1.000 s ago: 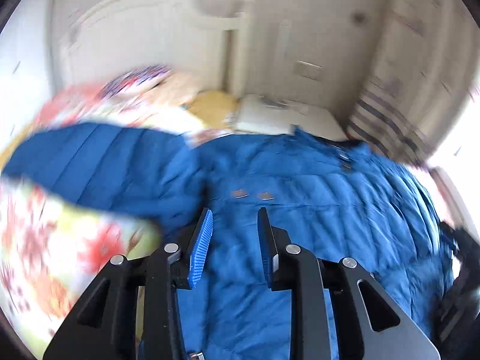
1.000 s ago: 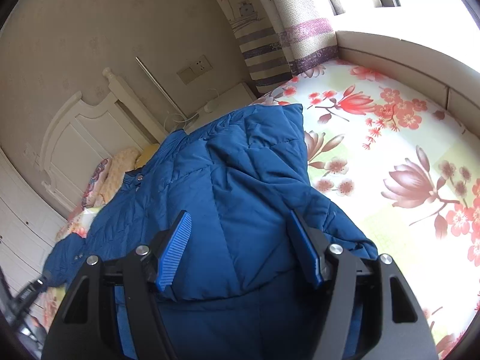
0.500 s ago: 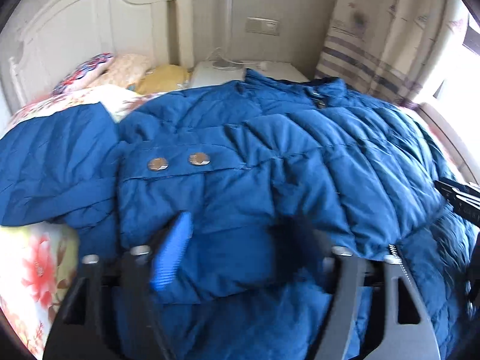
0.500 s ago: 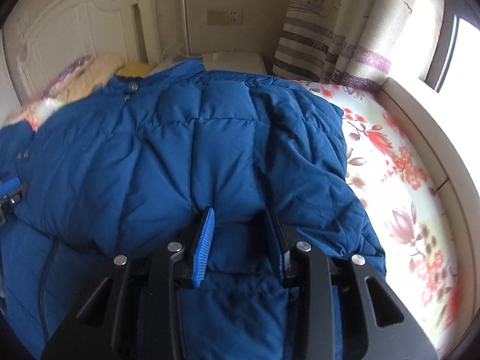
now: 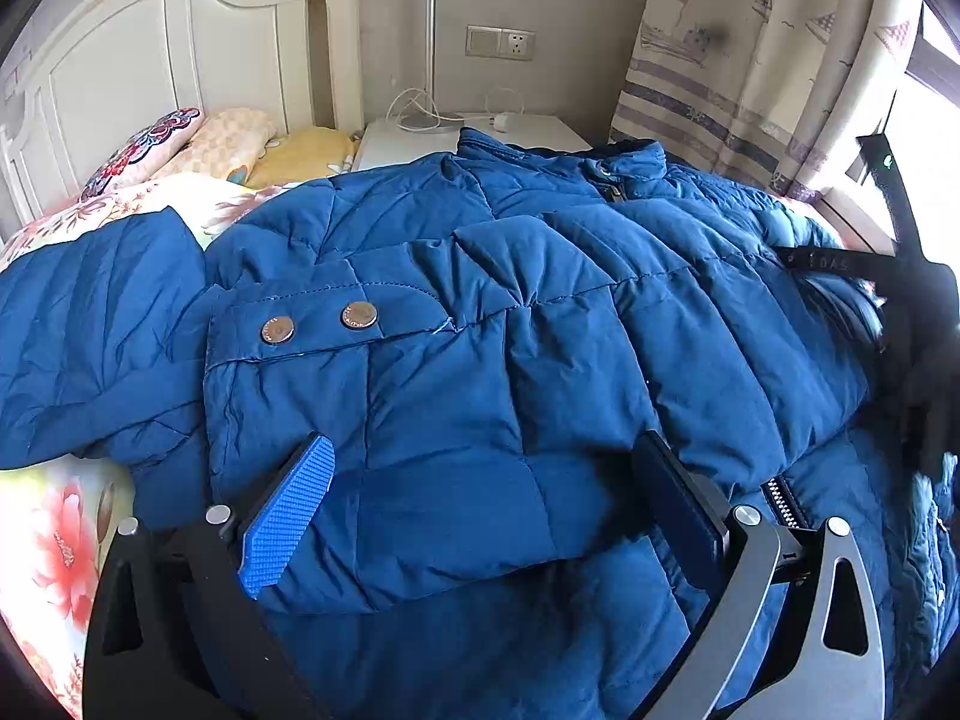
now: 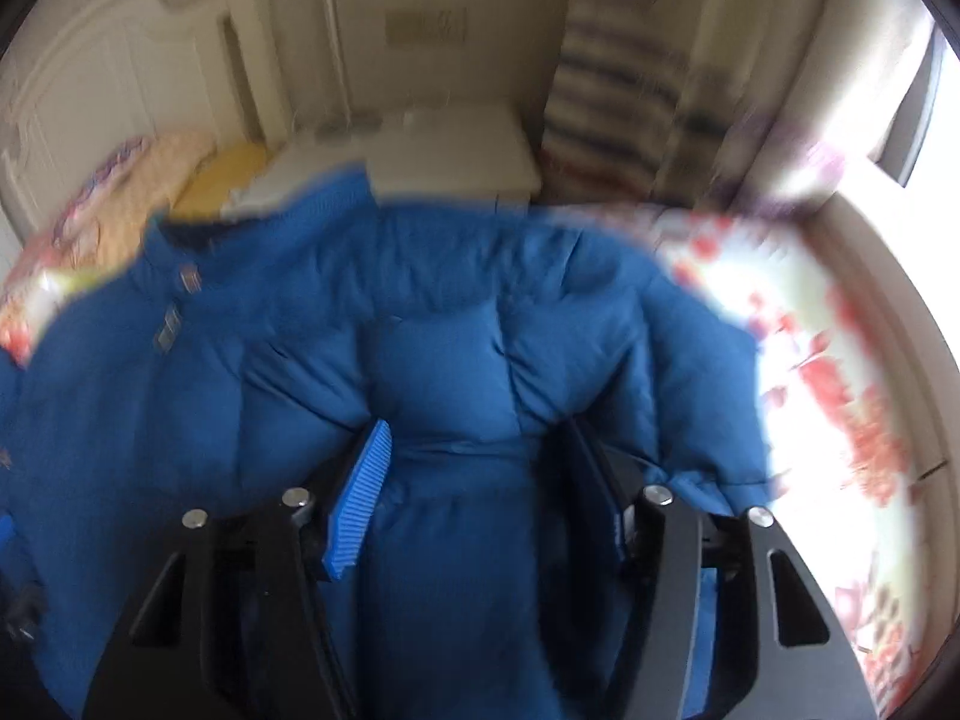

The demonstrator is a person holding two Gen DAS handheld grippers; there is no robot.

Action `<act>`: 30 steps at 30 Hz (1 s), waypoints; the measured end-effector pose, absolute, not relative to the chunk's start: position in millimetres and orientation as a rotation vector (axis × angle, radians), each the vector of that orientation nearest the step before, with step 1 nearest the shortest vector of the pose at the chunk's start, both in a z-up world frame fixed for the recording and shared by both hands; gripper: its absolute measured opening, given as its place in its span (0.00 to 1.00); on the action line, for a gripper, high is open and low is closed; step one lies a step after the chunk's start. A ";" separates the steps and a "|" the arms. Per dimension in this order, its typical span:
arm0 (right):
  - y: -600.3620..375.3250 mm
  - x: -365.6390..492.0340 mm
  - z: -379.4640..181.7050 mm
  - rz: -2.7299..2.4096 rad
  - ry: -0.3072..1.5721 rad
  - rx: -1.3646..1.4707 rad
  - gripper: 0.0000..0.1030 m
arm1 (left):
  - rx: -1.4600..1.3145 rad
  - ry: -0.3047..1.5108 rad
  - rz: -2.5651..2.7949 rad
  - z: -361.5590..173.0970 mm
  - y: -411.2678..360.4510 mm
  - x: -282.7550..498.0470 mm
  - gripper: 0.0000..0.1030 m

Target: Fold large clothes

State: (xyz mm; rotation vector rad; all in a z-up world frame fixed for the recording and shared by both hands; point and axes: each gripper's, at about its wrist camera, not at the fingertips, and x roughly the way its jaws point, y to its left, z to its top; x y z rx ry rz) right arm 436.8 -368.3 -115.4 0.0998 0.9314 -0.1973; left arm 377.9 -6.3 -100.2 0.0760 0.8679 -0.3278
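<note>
A big blue quilted jacket (image 5: 540, 330) lies spread on the bed, collar toward the headboard. One sleeve, its cuff (image 5: 318, 324) bearing two metal snaps, lies folded across the chest. My left gripper (image 5: 483, 450) hovers over that folded sleeve with its jaws opening wide; the fabric lies loose below, not pinched. In the blurred right wrist view the jacket (image 6: 180, 390) fills the lower frame. My right gripper (image 6: 478, 429) is over the other folded sleeve, jaws opening, with a ridge of padding between the pads and no clear pinch.
Floral bedsheet (image 5: 54, 540) shows at the left and also at the right (image 6: 840, 420). Pillows (image 5: 180, 144) lean on the white headboard (image 5: 150, 60). A white nightstand (image 5: 480, 132) with a lamp pole and cables stands behind, beside a striped curtain (image 5: 720, 90).
The left gripper went from nearly shut to wide open, leaving the sleeve folded on the chest. The right gripper narrowed, then widened again, and swung sideways over the jacket.
</note>
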 end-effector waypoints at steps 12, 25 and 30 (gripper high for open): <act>-299.7 359.1 -102.0 -0.179 0.893 -0.101 0.63 | 0.003 0.844 -0.355 -96.0 5.4 375.6 0.94; -285.7 336.9 -121.7 -0.062 0.863 -0.110 0.83 | -0.827 0.507 0.085 -43.0 276.2 317.1 0.93; -285.8 337.2 -125.6 -0.062 0.860 -0.105 0.83 | -1.098 0.471 0.219 -70.4 384.1 326.2 0.93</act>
